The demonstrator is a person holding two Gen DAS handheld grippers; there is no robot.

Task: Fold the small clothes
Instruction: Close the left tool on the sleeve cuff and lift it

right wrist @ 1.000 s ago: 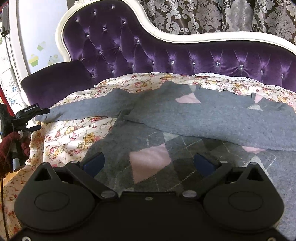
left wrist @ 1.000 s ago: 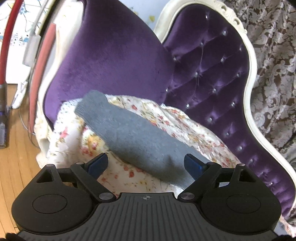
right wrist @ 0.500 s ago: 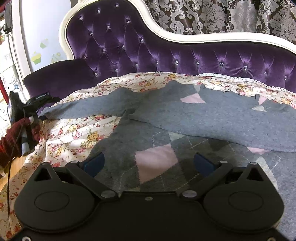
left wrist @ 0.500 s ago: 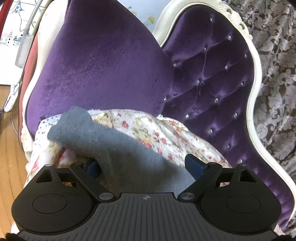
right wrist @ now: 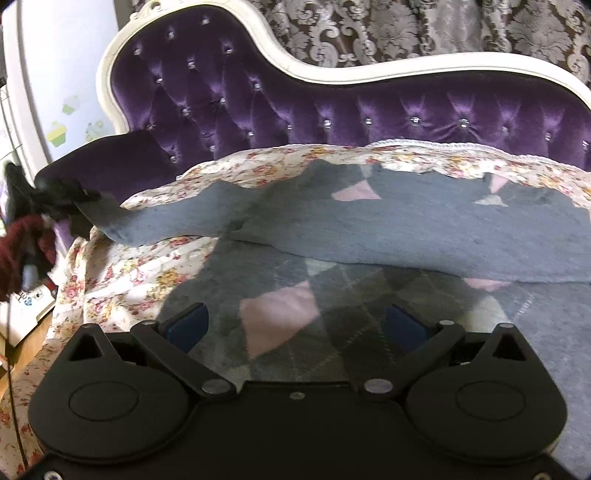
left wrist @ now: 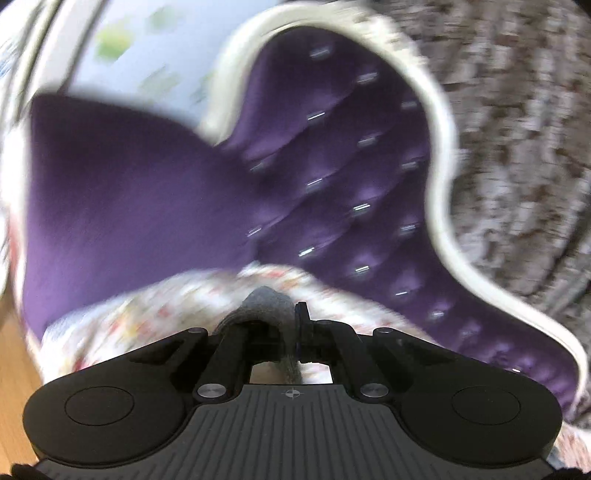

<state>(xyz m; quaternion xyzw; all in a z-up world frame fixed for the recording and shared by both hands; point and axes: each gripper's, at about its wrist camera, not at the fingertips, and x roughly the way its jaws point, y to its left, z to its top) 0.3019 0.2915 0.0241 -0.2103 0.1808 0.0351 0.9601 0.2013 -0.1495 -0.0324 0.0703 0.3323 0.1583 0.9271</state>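
Note:
A grey argyle sweater (right wrist: 388, 236) with pink diamonds lies spread on the floral sheet (right wrist: 140, 266) over the purple sofa. Its left sleeve (right wrist: 166, 221) stretches out to the left, with its end lifted off the sheet. My left gripper (left wrist: 284, 325) is shut on the grey sleeve cuff (left wrist: 266, 299); this view is motion-blurred. In the right wrist view the left gripper (right wrist: 70, 195) shows at the far left holding the sleeve end. My right gripper (right wrist: 295, 325) is open, low over the sweater's front body, holding nothing.
The tufted purple sofa back (right wrist: 332, 107) with its white frame rises behind. A purple armrest (left wrist: 129, 206) stands at the left end. Patterned curtains (right wrist: 406, 29) hang behind. Wooden floor (left wrist: 14, 369) and a box (right wrist: 29, 299) lie off the sofa's left edge.
My left gripper closed on the sleeve cuff and lifted it, moving fast. The right gripper stayed open, shifting slightly closer over the sweater.

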